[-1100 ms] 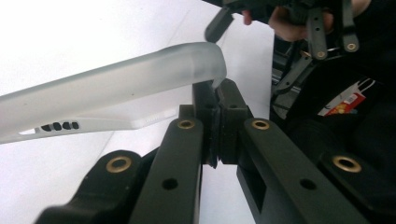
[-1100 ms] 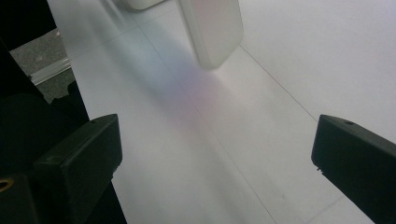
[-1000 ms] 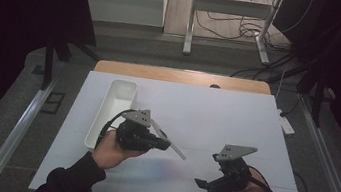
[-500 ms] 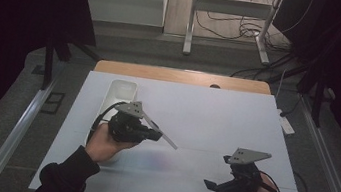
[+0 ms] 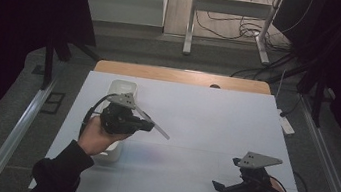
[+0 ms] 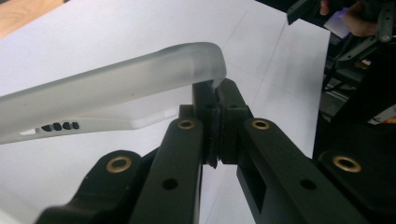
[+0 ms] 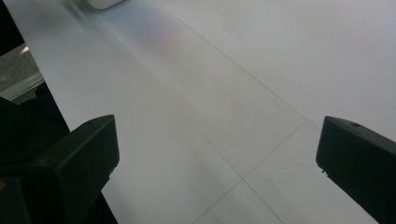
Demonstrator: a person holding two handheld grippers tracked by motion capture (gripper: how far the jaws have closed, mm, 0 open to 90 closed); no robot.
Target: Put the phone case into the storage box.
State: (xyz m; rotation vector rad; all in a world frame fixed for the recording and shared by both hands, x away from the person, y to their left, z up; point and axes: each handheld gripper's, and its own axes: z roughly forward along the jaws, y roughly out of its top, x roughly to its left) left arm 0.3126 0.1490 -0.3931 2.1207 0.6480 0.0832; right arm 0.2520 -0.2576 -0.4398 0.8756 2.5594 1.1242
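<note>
Compared with a second ago, the left tongs (image 5: 146, 125) have carried the clear phone case (image 5: 154, 123) up and to the left in the high view, so it now hangs just right of the white tray (image 5: 120, 88) instead of over the middle of the bench (image 5: 216, 117); the right tongs (image 5: 220, 189) have slid toward the lower right corner.

From the left gripper view, the left tongs (image 6: 215, 105) are pinched tight on one corner rim of the phone case (image 6: 112, 88), which juts out to the upper left of that frame, its small port slots visible along the edge. From the right gripper view, the right tongs (image 7: 217, 154) stand wide with nothing between them, bare bench (image 7: 261, 70) beyond and a corner of the tray (image 7: 103, 3) at the top edge.

A corner grip on a soft, flexible shell is likely to let it swing or twist. To do this step well, keep the left wrist steady and move slowly, holding the case level. If the right tongs are to take a share, bring them to the free long edge, square to the rim, and close only once the rim sits fully between the pads. Avoid knocking the tray.
</note>
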